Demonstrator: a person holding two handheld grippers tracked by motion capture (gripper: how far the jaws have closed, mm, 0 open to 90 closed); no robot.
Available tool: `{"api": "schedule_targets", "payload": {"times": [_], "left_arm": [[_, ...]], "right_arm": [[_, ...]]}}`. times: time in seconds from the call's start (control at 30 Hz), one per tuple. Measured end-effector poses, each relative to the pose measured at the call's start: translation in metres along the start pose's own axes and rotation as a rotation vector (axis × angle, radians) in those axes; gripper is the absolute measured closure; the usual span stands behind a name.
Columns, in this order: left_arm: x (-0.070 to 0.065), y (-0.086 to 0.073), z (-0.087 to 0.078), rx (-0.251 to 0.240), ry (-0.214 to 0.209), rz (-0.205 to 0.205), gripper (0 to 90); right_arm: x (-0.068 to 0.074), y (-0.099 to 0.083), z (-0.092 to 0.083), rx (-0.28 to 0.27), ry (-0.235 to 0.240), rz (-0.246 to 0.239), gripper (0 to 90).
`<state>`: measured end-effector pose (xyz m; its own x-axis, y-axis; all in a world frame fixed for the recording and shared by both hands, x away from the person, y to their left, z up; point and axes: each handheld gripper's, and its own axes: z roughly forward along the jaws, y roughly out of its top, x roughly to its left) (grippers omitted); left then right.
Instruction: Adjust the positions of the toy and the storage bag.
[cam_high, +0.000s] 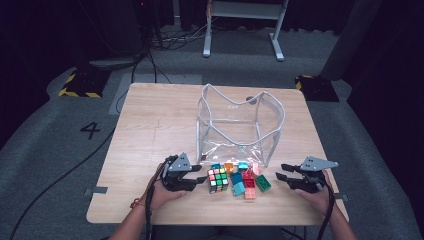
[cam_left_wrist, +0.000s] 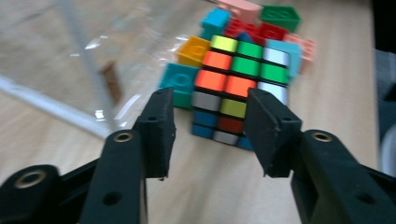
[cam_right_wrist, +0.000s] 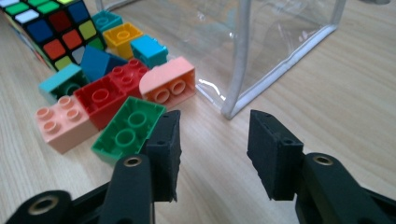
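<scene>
Working from the bench (cam_high: 150, 130) down: the clear pouch (cam_high: 240, 125) stands open-topped at its middle, and the toy pile lies just in front of it, so I judge the step is a pick-up for bagging. My left fingers (cam_high: 200, 176) stand apart, holding nothing, just beside the puzzle cube (cam_high: 218, 180); I should square them to its flat sides and close low, so it cannot twist out. My right fingers (cam_high: 283, 176) are also apart and empty, near the green brick (cam_high: 263, 184). The left gripper view shows the cube (cam_left_wrist: 236, 88) lined up between my pads, which the high view hides; the right gripper view shows the green brick (cam_right_wrist: 128, 130) lying studs-up beside the left pad (cam_right_wrist: 166, 154), not between them.
</scene>
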<state>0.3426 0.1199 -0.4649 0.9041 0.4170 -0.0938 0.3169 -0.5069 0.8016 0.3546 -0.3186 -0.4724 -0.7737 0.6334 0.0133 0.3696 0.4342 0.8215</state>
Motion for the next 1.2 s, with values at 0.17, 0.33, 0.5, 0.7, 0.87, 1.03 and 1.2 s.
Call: {"api": "schedule_targets", "payload": {"times": [0.17,0.33,0.5,0.7,0.87,1.03,1.2], "left_arm": [[-0.004,-0.001,0.008,0.007,-0.055,-0.008,32.3],[-0.008,0.002,0.022,-0.003,-0.071,-0.043,19.0],[-0.009,0.006,0.028,0.004,-0.063,-0.047,20.3],[-0.013,0.009,0.036,0.015,-0.09,-0.028,32.5],[-0.019,0.013,0.047,0.017,-0.121,-0.013,32.7],[-0.023,0.02,0.056,0.029,-0.14,0.023,32.5],[-0.028,0.026,0.071,0.01,-0.164,0.005,32.3]], "right_arm": [[0.004,-0.005,0.003,0.022,0.033,-0.012,47.2],[0.011,-0.013,0.005,0.034,0.069,-0.011,38.5],[0.016,-0.015,0.006,0.048,0.092,-0.016,35.6],[0.026,-0.016,0.008,0.046,0.128,-0.033,33.7],[0.038,-0.014,0.018,0.067,0.122,-0.053,33.4],[0.04,-0.012,0.025,0.063,0.113,-0.061,33.4],[0.038,-0.011,0.027,0.048,0.064,-0.046,34.8]]}}
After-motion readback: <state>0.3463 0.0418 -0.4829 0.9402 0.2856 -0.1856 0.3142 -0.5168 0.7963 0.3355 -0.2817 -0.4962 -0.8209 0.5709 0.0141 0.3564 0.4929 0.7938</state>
